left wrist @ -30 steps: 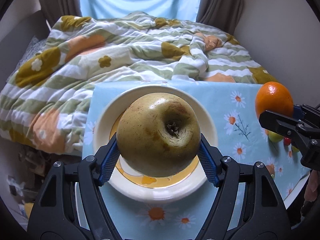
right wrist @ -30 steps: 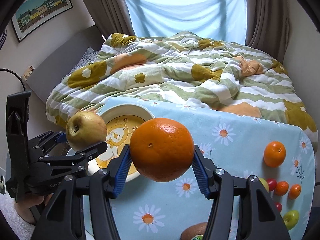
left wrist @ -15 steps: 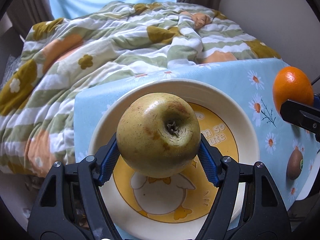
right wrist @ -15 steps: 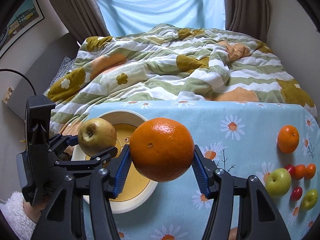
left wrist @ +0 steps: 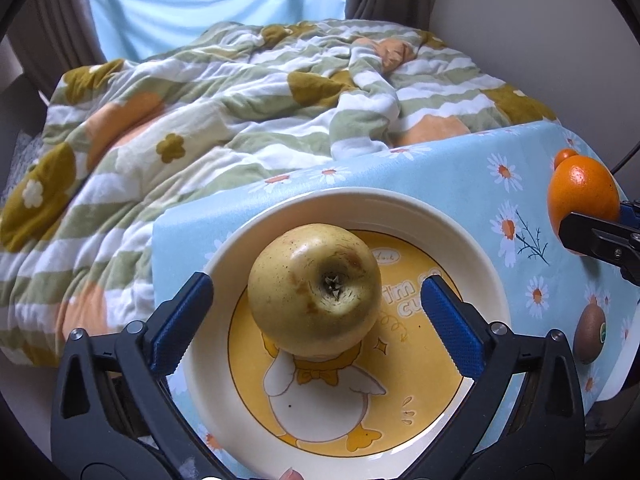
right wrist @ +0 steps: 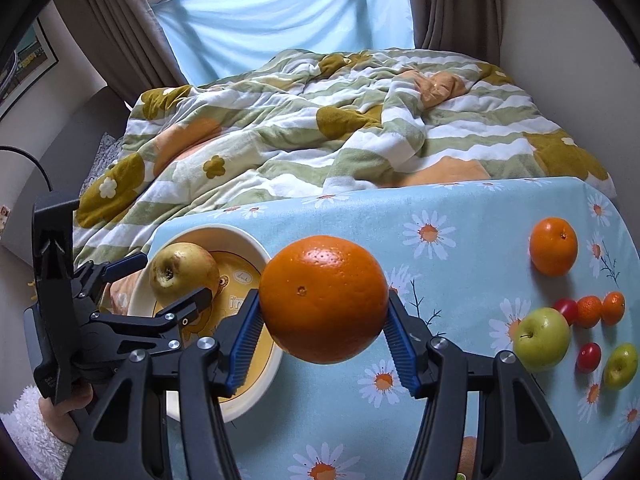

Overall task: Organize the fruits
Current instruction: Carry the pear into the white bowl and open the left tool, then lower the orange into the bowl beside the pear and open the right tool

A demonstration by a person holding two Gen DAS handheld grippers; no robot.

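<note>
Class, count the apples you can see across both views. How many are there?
3. A yellow apple sits on the plate; a green apple and a smaller green apple lie on the tablecloth's right. Others may be hidden.

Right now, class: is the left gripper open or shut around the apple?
Open. The left gripper has a gap between each blue pad and the apple, which sits on the plate.

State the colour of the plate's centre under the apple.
Yellow, with a white cartoon duck, on the cream plate; the left wrist view shows it best.
</note>
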